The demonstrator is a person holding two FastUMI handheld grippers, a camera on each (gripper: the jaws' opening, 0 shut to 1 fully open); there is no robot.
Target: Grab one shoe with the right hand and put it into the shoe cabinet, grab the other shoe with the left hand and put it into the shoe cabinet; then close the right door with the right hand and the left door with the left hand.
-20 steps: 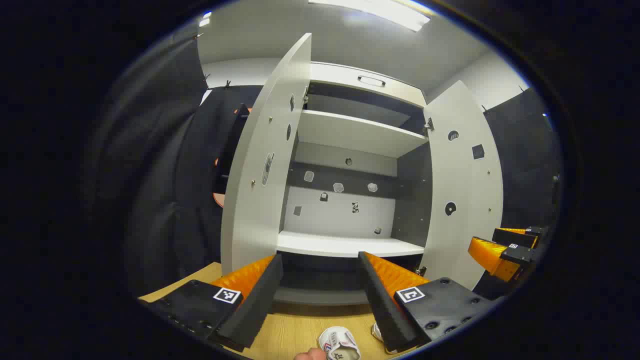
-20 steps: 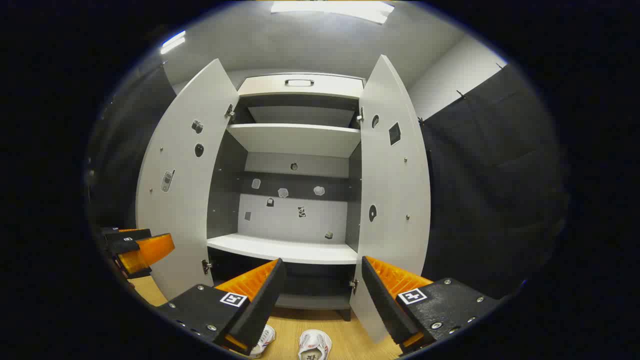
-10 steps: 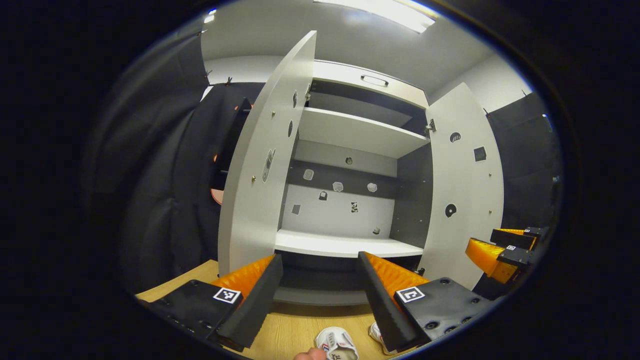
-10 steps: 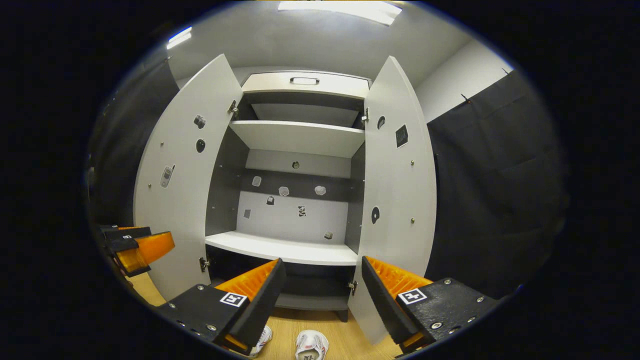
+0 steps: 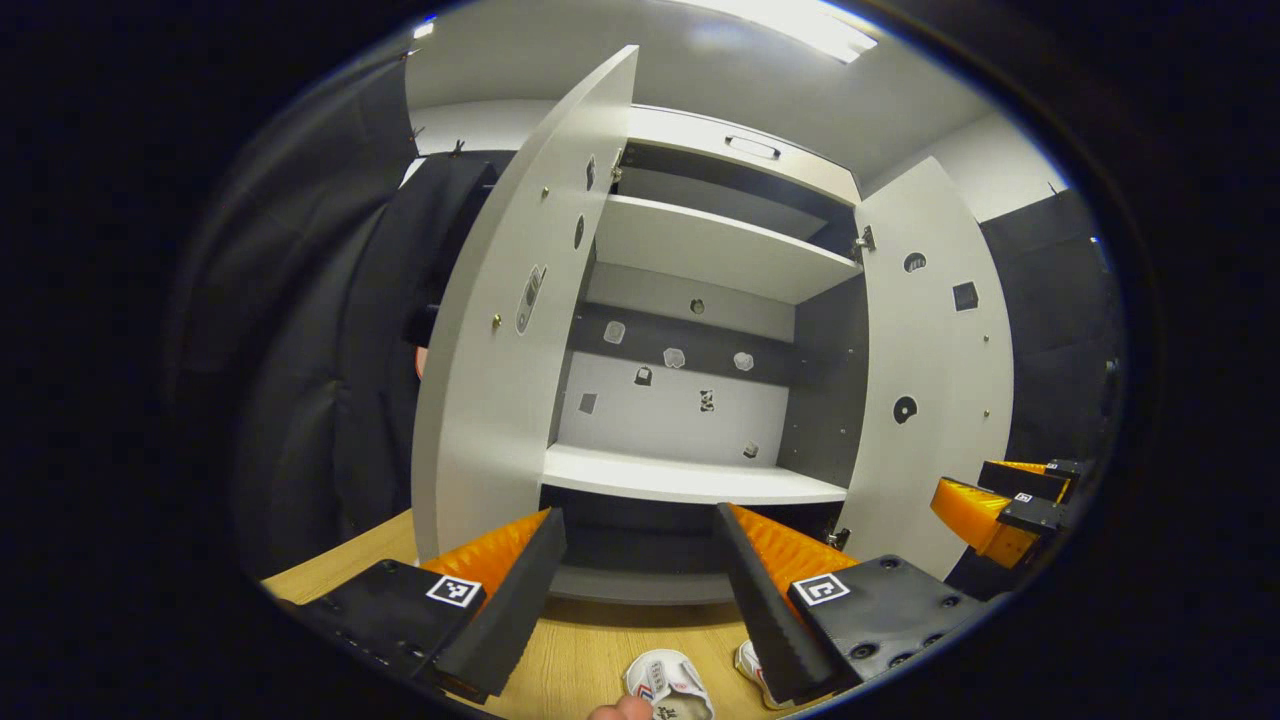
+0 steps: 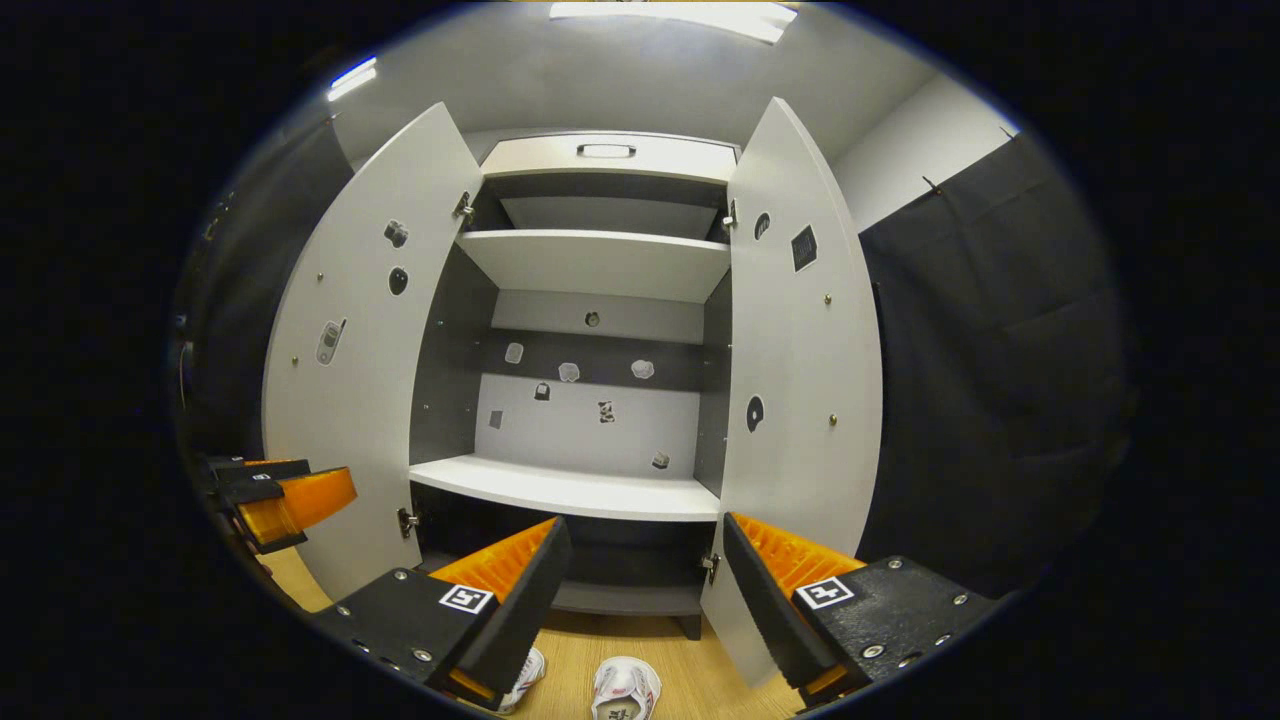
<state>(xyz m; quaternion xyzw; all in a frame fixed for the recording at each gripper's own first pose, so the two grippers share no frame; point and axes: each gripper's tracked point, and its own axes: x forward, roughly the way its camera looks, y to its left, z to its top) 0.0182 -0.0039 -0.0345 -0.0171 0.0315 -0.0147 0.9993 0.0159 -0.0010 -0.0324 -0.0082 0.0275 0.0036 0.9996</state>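
Shoes: two white ones are lying on the wooden floor [image 6: 690, 690] in front of the cabinet [image 6: 600, 160]. In the right gripper view, one shoe [image 6: 624, 690] is sitting just below the gap of the right gripper [image 6: 640, 590], whose fingers are standing spread with nothing between them; the other shoe [image 6: 520, 678] is peeking out from under its left finger. In the left gripper view, the left gripper [image 5: 640, 590] is likewise holding its fingers wide apart and empty, with one shoe [image 5: 668, 688] below the gap and the second [image 5: 750, 668] partly hidden behind its right finger. Both cabinet doors, left door [image 6: 365, 350] and right door [image 6: 800, 380], are standing open. The lower shelf [image 6: 570, 490] is lying beyond the fingertips.
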